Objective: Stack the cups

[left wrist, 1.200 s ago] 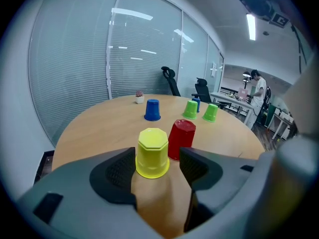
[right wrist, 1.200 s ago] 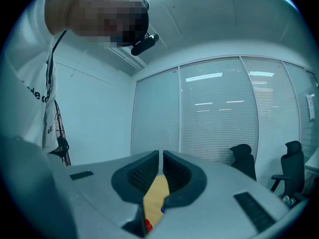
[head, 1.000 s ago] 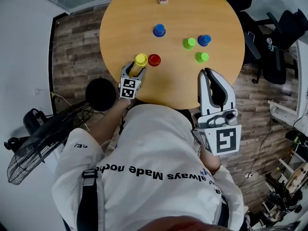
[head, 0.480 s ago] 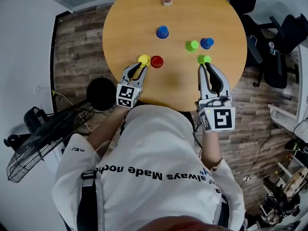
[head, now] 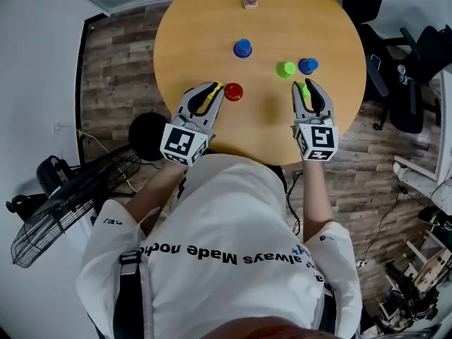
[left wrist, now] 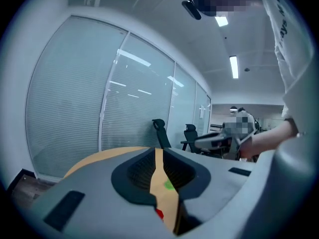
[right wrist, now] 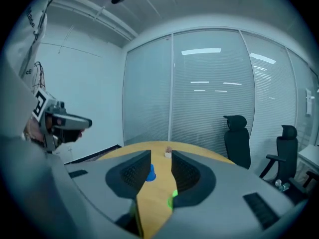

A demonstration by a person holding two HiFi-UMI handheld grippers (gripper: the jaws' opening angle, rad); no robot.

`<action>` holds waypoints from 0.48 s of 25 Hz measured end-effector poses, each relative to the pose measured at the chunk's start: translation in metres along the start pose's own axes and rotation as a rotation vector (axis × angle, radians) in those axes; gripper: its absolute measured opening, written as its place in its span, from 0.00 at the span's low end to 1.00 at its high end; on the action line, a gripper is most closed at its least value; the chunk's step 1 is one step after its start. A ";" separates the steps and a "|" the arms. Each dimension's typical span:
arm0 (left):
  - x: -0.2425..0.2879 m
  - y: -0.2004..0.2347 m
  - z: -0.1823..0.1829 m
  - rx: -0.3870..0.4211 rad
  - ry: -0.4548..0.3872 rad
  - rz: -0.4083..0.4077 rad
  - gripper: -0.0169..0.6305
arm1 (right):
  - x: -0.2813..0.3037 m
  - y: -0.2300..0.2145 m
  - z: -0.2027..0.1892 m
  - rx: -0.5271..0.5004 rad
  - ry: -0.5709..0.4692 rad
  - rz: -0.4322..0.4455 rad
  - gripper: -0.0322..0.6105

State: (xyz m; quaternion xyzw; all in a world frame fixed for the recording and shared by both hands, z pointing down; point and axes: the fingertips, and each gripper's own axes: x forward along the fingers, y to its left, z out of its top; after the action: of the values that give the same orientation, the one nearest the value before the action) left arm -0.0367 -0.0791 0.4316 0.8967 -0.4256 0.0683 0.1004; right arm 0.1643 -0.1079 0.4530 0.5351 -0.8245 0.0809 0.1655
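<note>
Green cup (head: 304,90) between the parted jaws of the right gripper (right wrist: 160,156); yellow cup (head: 218,85) at the tips of the left gripper (left wrist: 155,152).

On the round wooden table (head: 265,126), the right gripper's jaws have just been opening and stand apart on either side of the green cup, which sits low by the right jaw's inner edge, not pinched. The left gripper's jaws have just been closing to a thin slit with nothing between them. From above, the yellow cup shows only as a sliver at its tips, with the red cup (head: 233,91) just beside.
</note>
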 end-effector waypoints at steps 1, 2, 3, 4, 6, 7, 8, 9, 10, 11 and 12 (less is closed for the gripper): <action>0.001 -0.001 0.009 -0.001 -0.010 -0.004 0.13 | 0.007 -0.005 -0.010 0.004 0.022 0.000 0.28; 0.001 -0.001 0.016 -0.002 -0.020 -0.007 0.12 | 0.013 -0.008 -0.021 0.009 0.043 -0.001 0.29; 0.001 -0.001 0.023 -0.003 -0.030 -0.009 0.12 | 0.020 -0.011 -0.032 0.015 0.064 -0.002 0.29; 0.000 0.000 0.029 -0.002 -0.040 -0.009 0.12 | 0.026 -0.014 -0.042 0.021 0.084 -0.003 0.30; -0.003 0.002 0.039 0.001 -0.058 -0.007 0.12 | 0.038 -0.019 -0.060 0.036 0.119 -0.005 0.32; -0.004 0.002 0.044 0.005 -0.065 -0.007 0.12 | 0.043 -0.022 -0.068 0.041 0.132 -0.006 0.33; -0.005 0.002 0.047 0.012 -0.069 -0.007 0.12 | 0.049 -0.024 -0.074 0.042 0.145 -0.008 0.34; -0.006 0.002 0.051 0.021 -0.070 -0.009 0.12 | 0.055 -0.027 -0.081 0.043 0.159 -0.009 0.34; -0.007 0.000 0.053 0.034 -0.068 -0.011 0.12 | 0.062 -0.030 -0.088 0.043 0.175 -0.010 0.35; -0.007 -0.001 0.056 0.048 -0.067 -0.013 0.12 | 0.069 -0.033 -0.094 0.043 0.192 -0.009 0.35; -0.007 -0.003 0.059 0.061 -0.071 -0.015 0.12 | 0.075 -0.035 -0.101 0.042 0.211 -0.008 0.35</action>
State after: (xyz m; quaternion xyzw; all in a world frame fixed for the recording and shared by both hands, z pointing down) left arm -0.0371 -0.0860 0.3726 0.9045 -0.4197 0.0486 0.0586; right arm 0.1870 -0.1554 0.5732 0.5302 -0.7985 0.1535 0.2403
